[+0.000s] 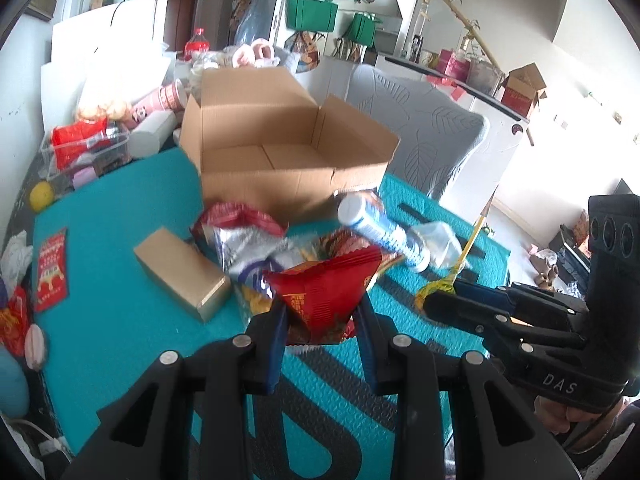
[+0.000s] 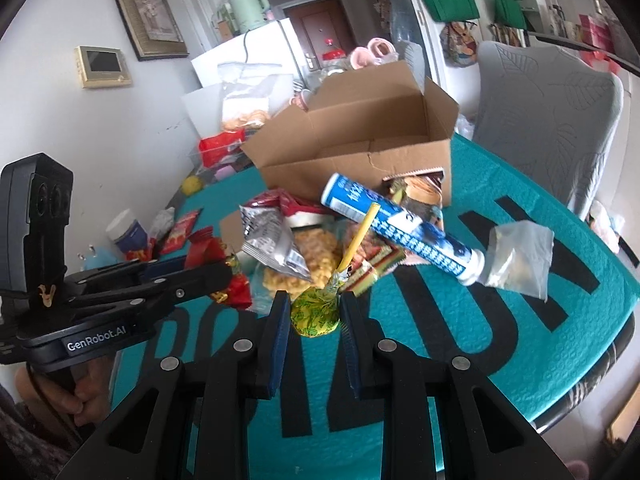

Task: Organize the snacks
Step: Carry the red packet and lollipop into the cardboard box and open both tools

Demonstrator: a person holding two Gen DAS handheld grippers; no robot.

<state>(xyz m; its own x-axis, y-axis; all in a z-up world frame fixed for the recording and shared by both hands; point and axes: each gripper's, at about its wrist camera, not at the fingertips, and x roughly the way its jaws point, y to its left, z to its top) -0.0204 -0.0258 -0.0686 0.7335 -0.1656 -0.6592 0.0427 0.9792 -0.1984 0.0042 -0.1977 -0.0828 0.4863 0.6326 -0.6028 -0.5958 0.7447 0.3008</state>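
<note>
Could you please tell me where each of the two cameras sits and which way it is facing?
Left wrist: rides the left claw, looking down over the red snack packet it grips toward the cardboard box; the right claw shows at right.
Right wrist: rides the right claw, shut on a lollipop; the left claw and a hand show at left.
Shared: box, blue tube, teal mat.

The red packet (image 1: pixel 324 292) hides the snack pile's middle, and the blue-and-white tube (image 1: pixel 382 232) is motion-blurred.
</note>
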